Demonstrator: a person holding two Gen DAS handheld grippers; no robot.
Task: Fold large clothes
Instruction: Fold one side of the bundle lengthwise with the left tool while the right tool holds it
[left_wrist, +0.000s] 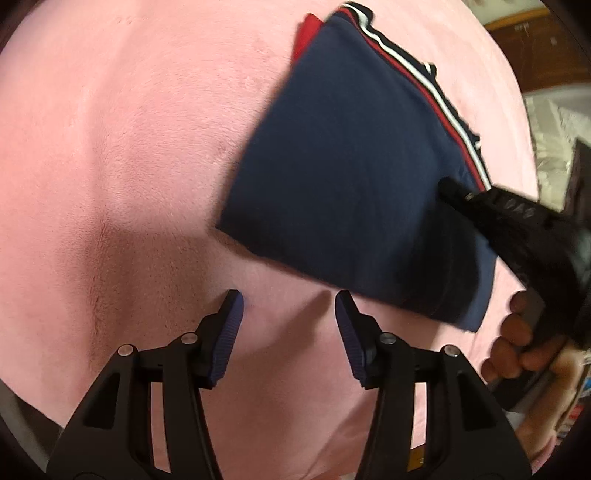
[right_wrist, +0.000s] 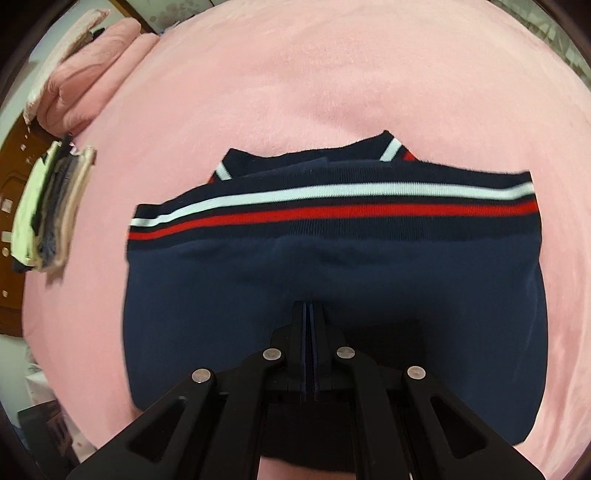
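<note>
Your right claw (right_wrist: 309, 306) is pressed together with nothing between its fingers, and its tip points down on the near middle of the folded navy garment (right_wrist: 332, 280); whether the tip touches the cloth or only hangs just above it, the pictures do not tell clearly. Your left claw (left_wrist: 288, 314) is spread, with nothing between its blue pads (left_wrist: 231, 328); it hovers over the bare pink blanket (left_wrist: 129, 147), just beside the near corner of the garment and not on it.

Around the claws, the garment lies as a compact rectangle on the blanket, its ribbed band with the white and red stripes (right_wrist: 332, 201) on the far edge in the right wrist view. A red layer shows at one far corner in the left wrist view. A stack of other folded clothes (right_wrist: 51, 214) lies far to the left, at the edge of the bed.

My judgement: the folding of this piece is nearly done, and you are now pressing or flattening it. The next move probably calls for smoothing the top, or for taking the near edge with the spread left claw to carry the piece to the stack without opening the folds.
</note>
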